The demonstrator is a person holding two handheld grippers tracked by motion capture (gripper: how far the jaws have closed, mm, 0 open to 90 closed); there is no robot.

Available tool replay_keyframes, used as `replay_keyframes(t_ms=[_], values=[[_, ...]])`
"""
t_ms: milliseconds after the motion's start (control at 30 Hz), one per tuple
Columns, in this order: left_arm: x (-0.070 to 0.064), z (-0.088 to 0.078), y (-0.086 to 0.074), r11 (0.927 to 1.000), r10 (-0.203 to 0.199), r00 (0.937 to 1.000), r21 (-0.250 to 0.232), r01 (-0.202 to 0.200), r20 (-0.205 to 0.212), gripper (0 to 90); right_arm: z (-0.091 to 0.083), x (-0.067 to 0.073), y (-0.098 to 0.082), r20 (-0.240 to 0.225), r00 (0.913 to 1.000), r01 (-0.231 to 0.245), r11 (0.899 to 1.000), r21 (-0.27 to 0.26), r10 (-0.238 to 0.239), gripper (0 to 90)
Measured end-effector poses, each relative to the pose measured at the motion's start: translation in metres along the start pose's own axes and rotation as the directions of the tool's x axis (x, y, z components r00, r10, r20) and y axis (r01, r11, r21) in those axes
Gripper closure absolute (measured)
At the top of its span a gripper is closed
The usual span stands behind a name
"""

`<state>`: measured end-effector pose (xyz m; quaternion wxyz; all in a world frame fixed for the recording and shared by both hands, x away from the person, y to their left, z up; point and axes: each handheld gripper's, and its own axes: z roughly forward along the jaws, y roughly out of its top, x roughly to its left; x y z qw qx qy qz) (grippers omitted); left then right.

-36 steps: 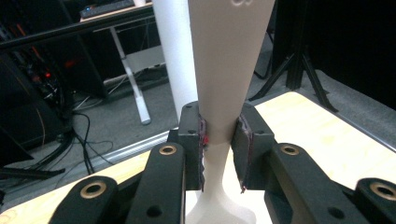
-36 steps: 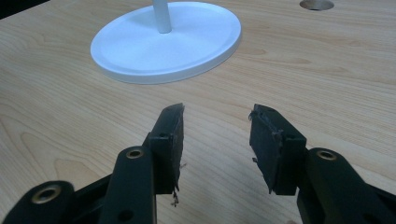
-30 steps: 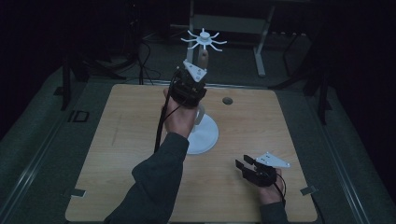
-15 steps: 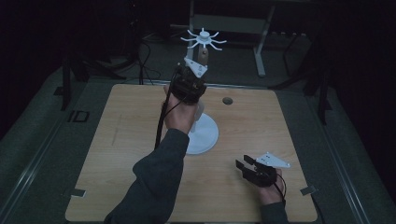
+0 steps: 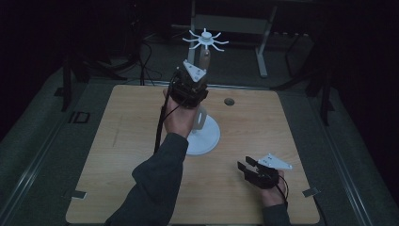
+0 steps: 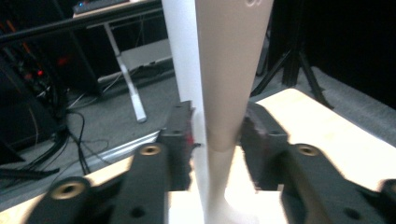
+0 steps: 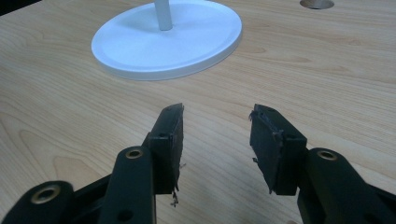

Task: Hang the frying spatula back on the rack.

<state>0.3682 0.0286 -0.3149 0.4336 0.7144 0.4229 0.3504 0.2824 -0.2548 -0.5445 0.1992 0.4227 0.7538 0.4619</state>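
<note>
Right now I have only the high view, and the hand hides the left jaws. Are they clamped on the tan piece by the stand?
Observer: No. The left gripper has just been opening its jaws. The tan piece hangs between them, right beside the pole.
Operator: Is the right gripper carrying anything?
Observer: No. The right gripper is open with nothing between its jaws, low over the table and pointed toward the base.
</note>
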Motion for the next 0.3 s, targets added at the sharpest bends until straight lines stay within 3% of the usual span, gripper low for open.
replay_keyframes(t_ms=[167, 300], values=[[-0.001, -0.015, -0.007, 0.9987, -0.001, 0.9996, -0.052, 0.002, 0.028, 42.5, 0.000, 0.001, 0.000, 0.009, 0.9999, 0.011, 1.000, 0.006, -0.011, 53.7], [-0.001, -0.030, -0.016, 0.9967, -0.008, 0.9965, -0.080, 0.015, 0.084, 36.6, 0.001, 0.002, 0.000, 0.013, 0.9997, 0.020, 1.000, 0.007, -0.020, 52.4]])
